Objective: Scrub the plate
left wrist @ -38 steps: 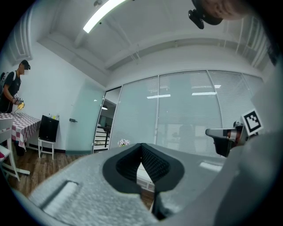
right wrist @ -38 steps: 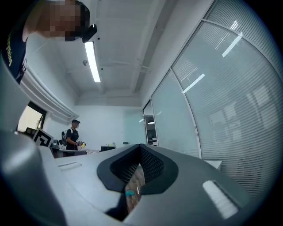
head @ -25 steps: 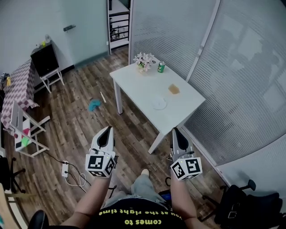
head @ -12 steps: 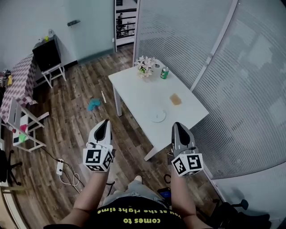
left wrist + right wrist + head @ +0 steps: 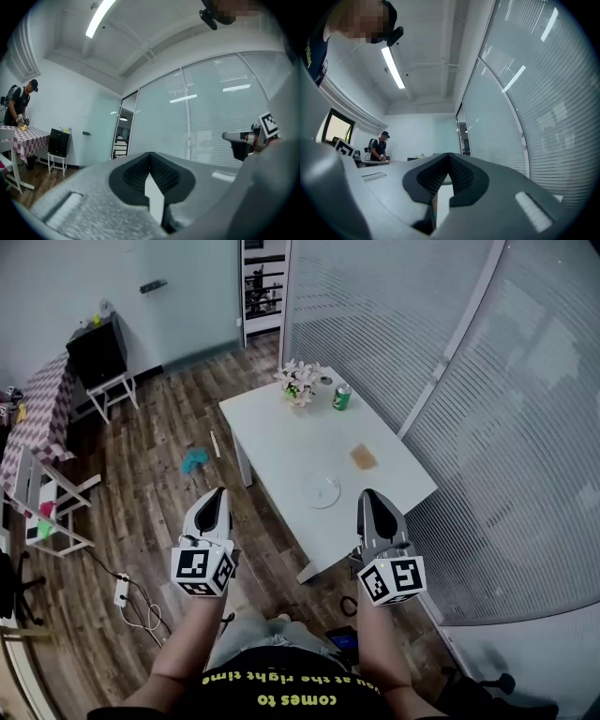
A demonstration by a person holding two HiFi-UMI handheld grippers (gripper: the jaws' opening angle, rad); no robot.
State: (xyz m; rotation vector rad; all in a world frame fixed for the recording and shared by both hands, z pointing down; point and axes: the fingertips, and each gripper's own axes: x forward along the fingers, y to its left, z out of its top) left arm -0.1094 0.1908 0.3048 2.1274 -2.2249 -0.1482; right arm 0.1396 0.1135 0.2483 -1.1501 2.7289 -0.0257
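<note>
Small round white plate [image 5: 321, 491] sits near the close edge of the white rectangular table [image 5: 272, 423], frame centre. Left gripper [image 5: 216, 495] and right gripper [image 5: 368, 499] both have their jaws pressed together, with nothing in either. The plate lies between the two tips, nearer the right one, just left of it. Tan square sponge [image 5: 364, 457] lies up-frame of the plate, straight ahead of the right gripper, so that hand is likely the one to fetch it.

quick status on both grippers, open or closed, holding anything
left gripper: closed, holding nothing
right gripper: closed, holding nothing
</note>
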